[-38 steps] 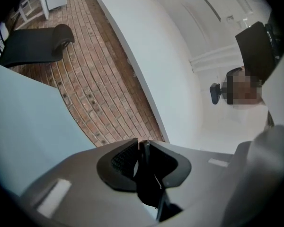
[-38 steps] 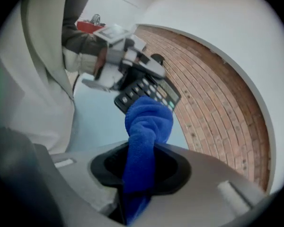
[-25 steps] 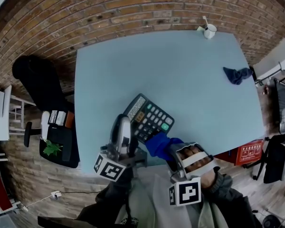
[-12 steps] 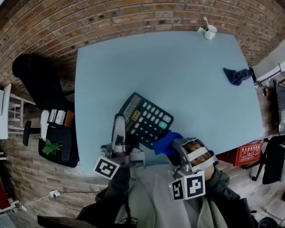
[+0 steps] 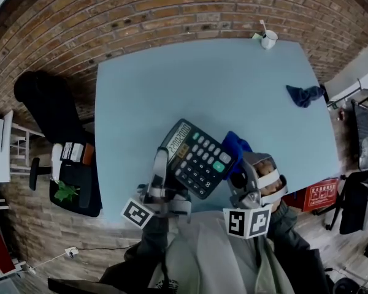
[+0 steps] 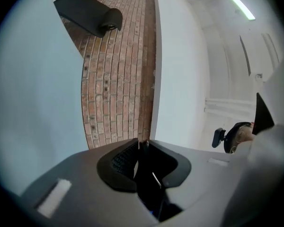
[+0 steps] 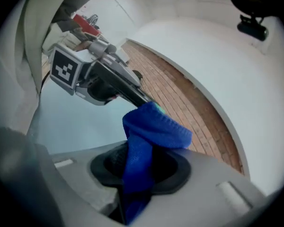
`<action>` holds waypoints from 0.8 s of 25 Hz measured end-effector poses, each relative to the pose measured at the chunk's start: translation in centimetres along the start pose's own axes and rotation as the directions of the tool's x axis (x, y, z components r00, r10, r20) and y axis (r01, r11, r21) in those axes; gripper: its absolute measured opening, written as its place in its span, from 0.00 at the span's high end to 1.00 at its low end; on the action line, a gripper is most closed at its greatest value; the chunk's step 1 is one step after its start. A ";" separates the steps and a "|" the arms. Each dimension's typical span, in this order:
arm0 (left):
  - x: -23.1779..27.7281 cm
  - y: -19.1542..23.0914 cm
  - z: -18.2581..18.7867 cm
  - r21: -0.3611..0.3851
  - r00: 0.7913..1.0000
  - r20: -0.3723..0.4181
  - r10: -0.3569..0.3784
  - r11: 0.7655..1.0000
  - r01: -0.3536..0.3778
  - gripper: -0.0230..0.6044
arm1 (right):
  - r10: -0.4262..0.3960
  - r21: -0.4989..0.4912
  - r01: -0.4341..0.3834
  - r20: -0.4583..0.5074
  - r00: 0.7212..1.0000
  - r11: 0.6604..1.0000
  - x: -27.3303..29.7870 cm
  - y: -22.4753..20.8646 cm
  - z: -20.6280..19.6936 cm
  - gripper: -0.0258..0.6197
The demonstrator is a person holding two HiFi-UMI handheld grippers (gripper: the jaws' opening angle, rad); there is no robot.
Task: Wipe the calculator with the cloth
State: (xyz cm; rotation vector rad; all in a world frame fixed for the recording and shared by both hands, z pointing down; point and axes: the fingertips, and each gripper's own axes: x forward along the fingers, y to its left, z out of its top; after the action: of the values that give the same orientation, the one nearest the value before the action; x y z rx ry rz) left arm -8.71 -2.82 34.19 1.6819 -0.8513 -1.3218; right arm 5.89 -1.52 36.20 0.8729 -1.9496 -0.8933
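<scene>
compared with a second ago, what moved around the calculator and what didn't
The right gripper carried the blue cloth from the calculator's near corner up along its right edge, away from the person. The calculator turned a little in the left gripper. Both grips stayed shut; the mug and dark cloth on the table did not move.

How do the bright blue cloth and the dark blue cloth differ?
The bright blue cloth is clamped in the right gripper, beside the black calculator. The dark blue cloth lies loose at the light blue table edge, far from it. The clamped cloth is vivid, the loose cloth navy. Both are crumpled.
</scene>
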 end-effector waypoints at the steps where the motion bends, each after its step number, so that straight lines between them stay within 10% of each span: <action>1: 0.1 0.0 -0.2 -0.012 1.000 -0.005 -0.004 1.000 0.003 0.89 | -0.003 -0.016 0.003 0.033 0.999 1.000 -0.2 0.7 0.9 0.80; 7: 0.6 -0.6 -1.6 -0.051 0.997 -0.068 -0.041 0.998 0.038 0.89 | 0.069 -0.118 -0.045 0.204 0.976 0.992 -1.5 6.9 5.9 0.80; 15: 0.1 -1.2 -2.6 -0.039 0.989 -0.133 -0.060 0.998 0.056 0.89 | -0.177 -0.007 0.177 0.049 0.983 0.984 0.1 -0.4 -0.9 0.80; 18: -0.4 -0.5 -1.6 0.128 0.988 -0.153 0.005 0.992 0.015 0.89 | -0.164 0.010 0.164 -0.007 0.986 0.986 -0.8 -2.0 -3.3 0.80; 20: -0.7 0.0 -0.8 0.319 0.982 -0.173 0.072 0.948 -0.013 0.89 | -0.013 0.002 0.013 -0.014 1.000 1.000 -2.0 -0.8 -3.5 0.80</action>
State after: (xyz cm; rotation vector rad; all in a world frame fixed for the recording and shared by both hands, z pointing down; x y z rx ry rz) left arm -8.11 -2.05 34.56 1.9865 -1.0249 -1.0202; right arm 9.93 -1.25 36.29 0.8922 -1.9356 -0.8910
